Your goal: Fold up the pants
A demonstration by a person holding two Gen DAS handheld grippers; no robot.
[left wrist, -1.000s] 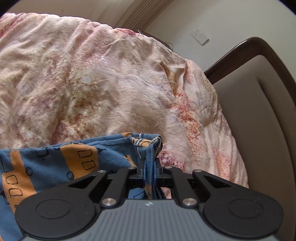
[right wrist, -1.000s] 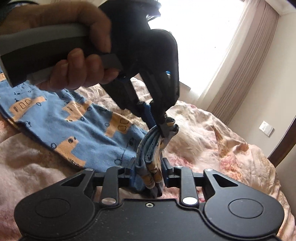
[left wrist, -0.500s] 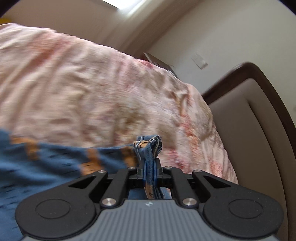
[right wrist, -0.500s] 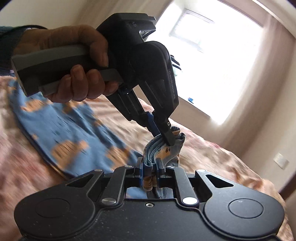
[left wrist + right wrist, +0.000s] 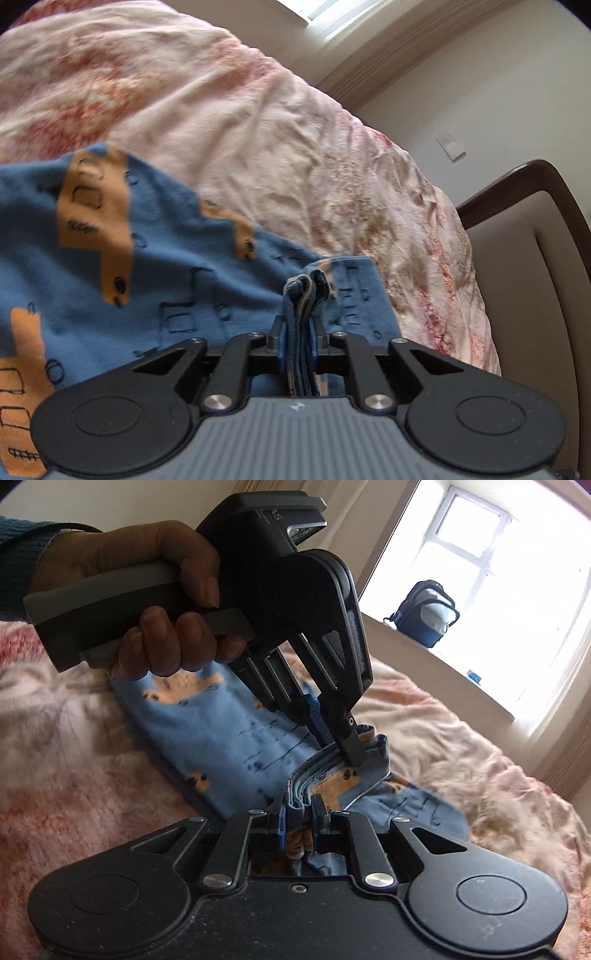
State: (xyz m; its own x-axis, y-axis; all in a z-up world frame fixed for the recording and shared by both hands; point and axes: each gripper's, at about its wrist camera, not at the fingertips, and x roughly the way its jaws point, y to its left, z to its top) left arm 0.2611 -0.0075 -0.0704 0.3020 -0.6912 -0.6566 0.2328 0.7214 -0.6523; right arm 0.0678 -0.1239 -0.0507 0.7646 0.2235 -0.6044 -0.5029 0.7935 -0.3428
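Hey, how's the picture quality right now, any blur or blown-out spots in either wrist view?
Left wrist view: the blue pants and the bedspread at upper left are motion-smeared, the bunched fabric in the left tongs sharper. Right wrist view: the window is blown out to white, the bedspread edges soft, straight lines bowed by fisheye.

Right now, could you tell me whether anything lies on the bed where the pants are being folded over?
Nothing visible does. Both grippers, left and right, clamp the pants, and only bare bedspread lies around them.

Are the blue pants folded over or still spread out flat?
Folded over, partly: the pants show several stacked layers at the edge pinched by the right gripper and left gripper. The rest trails across the bedspread.
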